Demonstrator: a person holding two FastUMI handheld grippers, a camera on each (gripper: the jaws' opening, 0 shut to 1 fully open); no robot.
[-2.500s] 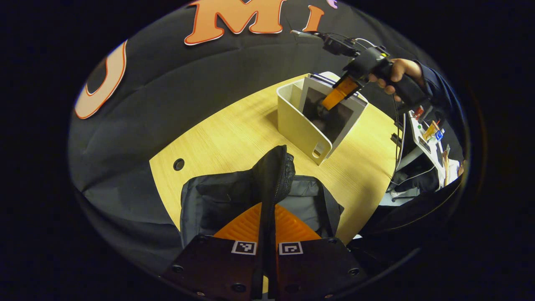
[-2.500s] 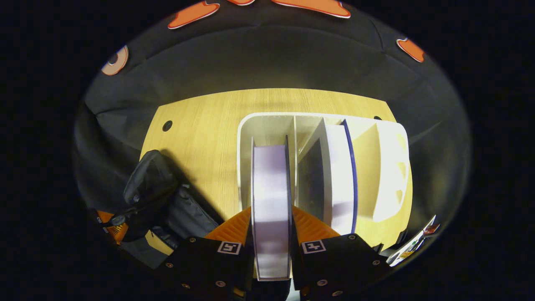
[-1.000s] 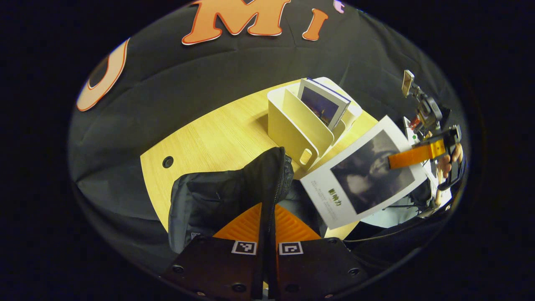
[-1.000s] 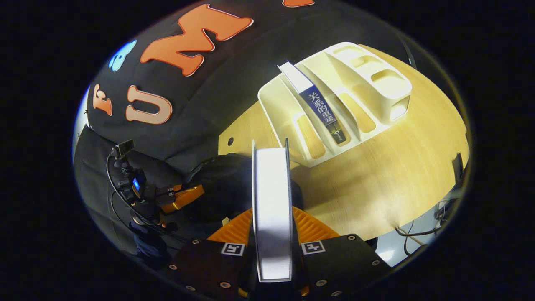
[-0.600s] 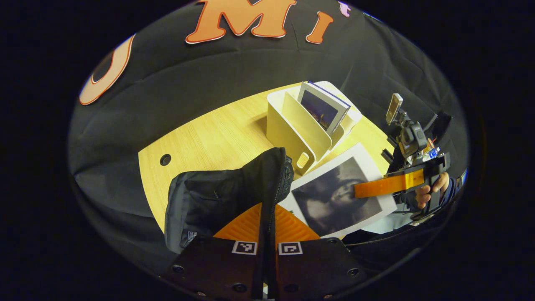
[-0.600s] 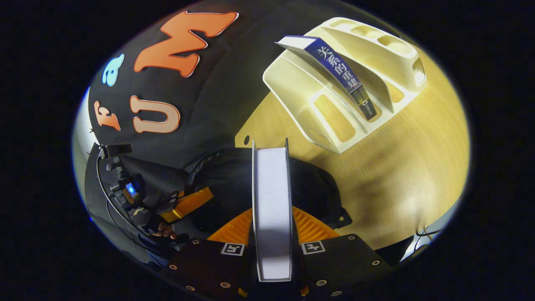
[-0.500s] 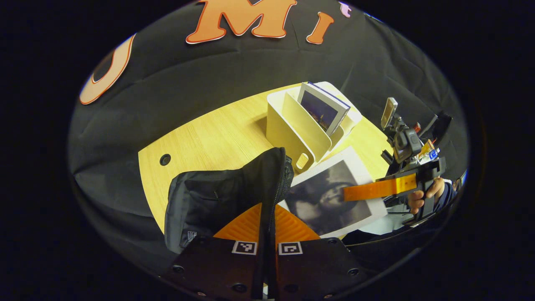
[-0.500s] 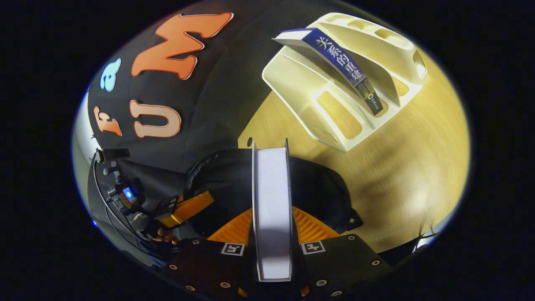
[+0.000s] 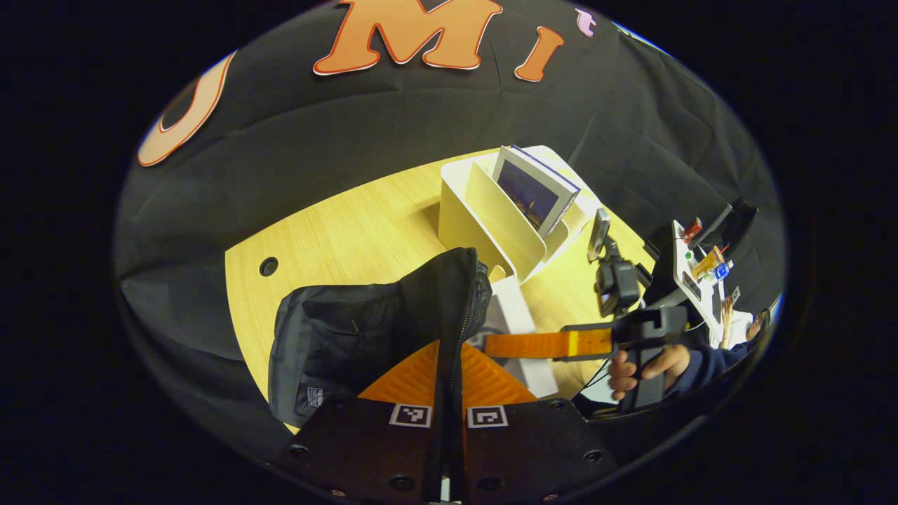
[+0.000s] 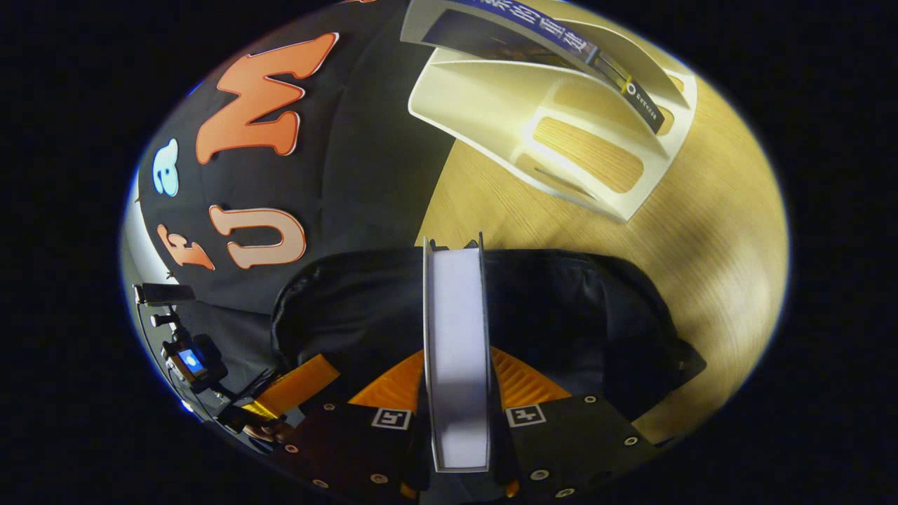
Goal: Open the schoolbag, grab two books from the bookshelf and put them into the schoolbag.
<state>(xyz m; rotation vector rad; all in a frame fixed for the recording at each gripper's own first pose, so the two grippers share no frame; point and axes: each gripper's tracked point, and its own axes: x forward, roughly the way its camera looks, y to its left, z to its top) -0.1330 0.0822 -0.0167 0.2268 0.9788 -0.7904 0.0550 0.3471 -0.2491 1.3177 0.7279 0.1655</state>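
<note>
Two books are in play, and you have one of them: your right gripper (image 10: 456, 393) has both orange fingers pressed on the covers of the white book (image 10: 454, 351), whose page edge runs straight up the right gripper view; in the left gripper view that same book (image 9: 515, 319) shows as a white slab just beside the schoolbag (image 9: 365, 330), with the right gripper (image 9: 491, 345) reaching across to the bag's open mouth and a hand (image 9: 642, 365) on its handle. Your left gripper (image 9: 449, 414) is clamped on the schoolbag's zipped flap, both fingers against the black fabric, lifting that edge upright; in the right gripper view the schoolbag (image 10: 561, 301) lies dark and open on both sides of the held book. The second book (image 9: 537, 193) leans in the cream bookshelf (image 9: 477, 217), beyond the schoolbag on the table (image 9: 337, 231); its blue spine (image 10: 561, 45) carries white characters, cut off and too distorted to read here; a small white tag on the schoolbag's side (image 9: 314, 396) is too small to read. Square black-and-white markers sit on both grippers' bodies. Past the bookshelf's far side, a white desk (image 9: 691, 270) holds small coloured items; a cable hole (image 9: 268, 266) pierces the table on the schoolbag's other side.
</note>
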